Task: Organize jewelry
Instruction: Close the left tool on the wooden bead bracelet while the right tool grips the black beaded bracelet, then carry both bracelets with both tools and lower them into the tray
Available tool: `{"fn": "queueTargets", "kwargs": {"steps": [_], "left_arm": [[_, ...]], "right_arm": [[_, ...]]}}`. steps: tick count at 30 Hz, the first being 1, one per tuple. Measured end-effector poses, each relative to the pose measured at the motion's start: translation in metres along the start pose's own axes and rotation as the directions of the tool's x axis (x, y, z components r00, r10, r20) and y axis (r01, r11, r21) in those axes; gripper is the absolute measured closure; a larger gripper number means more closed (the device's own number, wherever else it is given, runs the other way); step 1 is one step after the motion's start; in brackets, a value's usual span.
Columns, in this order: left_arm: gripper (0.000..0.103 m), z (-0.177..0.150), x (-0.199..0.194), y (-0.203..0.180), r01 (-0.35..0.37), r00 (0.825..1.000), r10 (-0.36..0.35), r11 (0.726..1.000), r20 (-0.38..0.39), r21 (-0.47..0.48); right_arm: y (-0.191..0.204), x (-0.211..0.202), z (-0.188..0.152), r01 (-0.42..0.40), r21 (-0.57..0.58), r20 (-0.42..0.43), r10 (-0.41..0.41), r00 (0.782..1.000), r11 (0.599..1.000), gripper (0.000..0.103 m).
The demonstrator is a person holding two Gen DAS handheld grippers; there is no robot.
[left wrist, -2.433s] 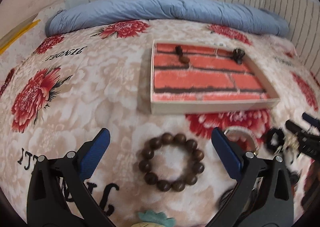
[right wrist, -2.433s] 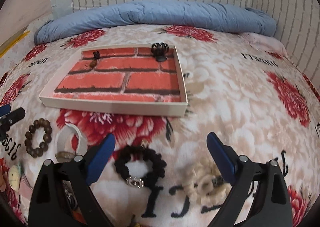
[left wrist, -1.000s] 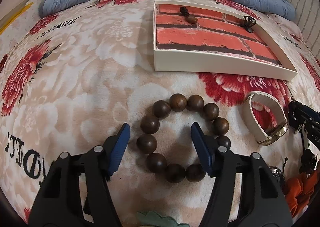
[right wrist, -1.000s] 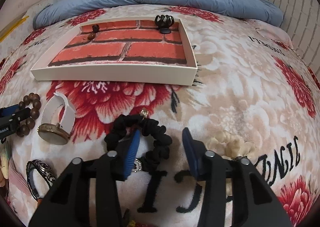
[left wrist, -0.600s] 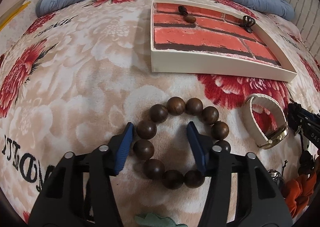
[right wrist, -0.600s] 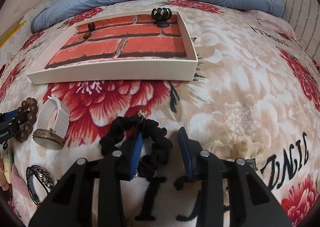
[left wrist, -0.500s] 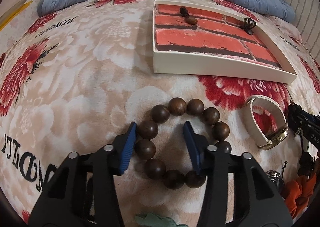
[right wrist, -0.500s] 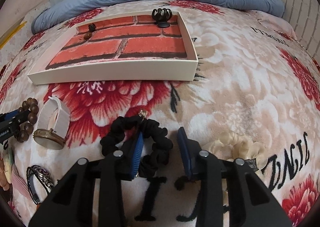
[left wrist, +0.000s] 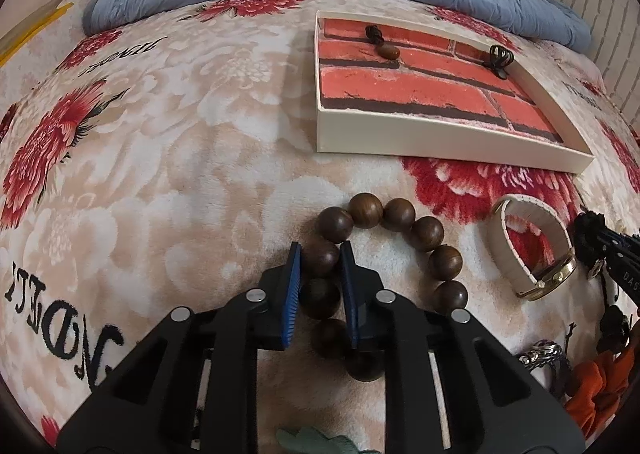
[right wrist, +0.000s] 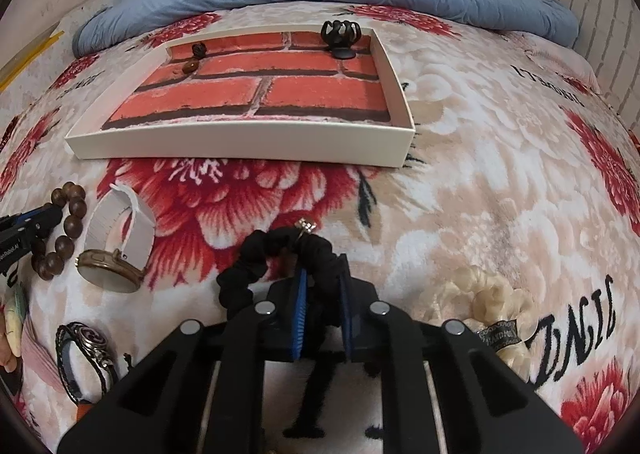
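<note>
wooden bead bracelet (left wrist: 394,250) sits hard and rolly as the left tool (left wrist: 320,260) is closing around one bead, right tool (right wrist: 322,286) clamped on the squashy black scrunchie (right wrist: 276,250).

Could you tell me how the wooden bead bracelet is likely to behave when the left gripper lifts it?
The left gripper is closing on one side of the wooden bead bracelet, so the loose loop will probably sag and swing below. Its beads look round and polished, so the pinched one may slip. On the plush blanket it should not roll.
</note>
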State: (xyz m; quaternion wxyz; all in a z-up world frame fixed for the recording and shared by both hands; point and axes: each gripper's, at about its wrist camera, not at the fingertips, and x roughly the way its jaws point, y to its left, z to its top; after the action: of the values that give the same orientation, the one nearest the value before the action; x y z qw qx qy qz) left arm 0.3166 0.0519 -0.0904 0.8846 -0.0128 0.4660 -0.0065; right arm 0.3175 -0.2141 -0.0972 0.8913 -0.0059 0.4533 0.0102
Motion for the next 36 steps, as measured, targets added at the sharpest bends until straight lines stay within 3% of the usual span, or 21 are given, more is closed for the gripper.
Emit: {"fn": "queueTargets", "kwargs": {"steps": [8, 17, 28, 36], "left_arm": [[0.085, 0.001, -0.019, -0.005, -0.010, 0.998, 0.009, 1.000, 0.068, 0.015], [0.085, 0.013, -0.057, -0.018, 0.003, 0.987, -0.011, 0.999, 0.161, 0.048], [0.085, 0.060, -0.096, -0.033, 0.028, 0.969, -0.048, 0.996, 0.244, 0.084], [0.085, 0.106, -0.087, -0.045, 0.048, 0.965, -0.073, 0.994, 0.253, 0.101]], "right_arm": [[0.001, -0.025, 0.007, 0.001, 0.000, 0.105, -0.001, 0.995, 1.000, 0.090], [0.007, -0.047, 0.024, -0.015, -0.017, 0.160, 0.018, 0.987, 1.000, 0.090], [0.005, -0.058, 0.066, -0.040, -0.007, 0.214, 0.041, 0.976, 0.999, 0.090], [0.004, -0.044, 0.107, -0.051, -0.009, 0.224, 0.052, 0.973, 0.999, 0.090]]}}
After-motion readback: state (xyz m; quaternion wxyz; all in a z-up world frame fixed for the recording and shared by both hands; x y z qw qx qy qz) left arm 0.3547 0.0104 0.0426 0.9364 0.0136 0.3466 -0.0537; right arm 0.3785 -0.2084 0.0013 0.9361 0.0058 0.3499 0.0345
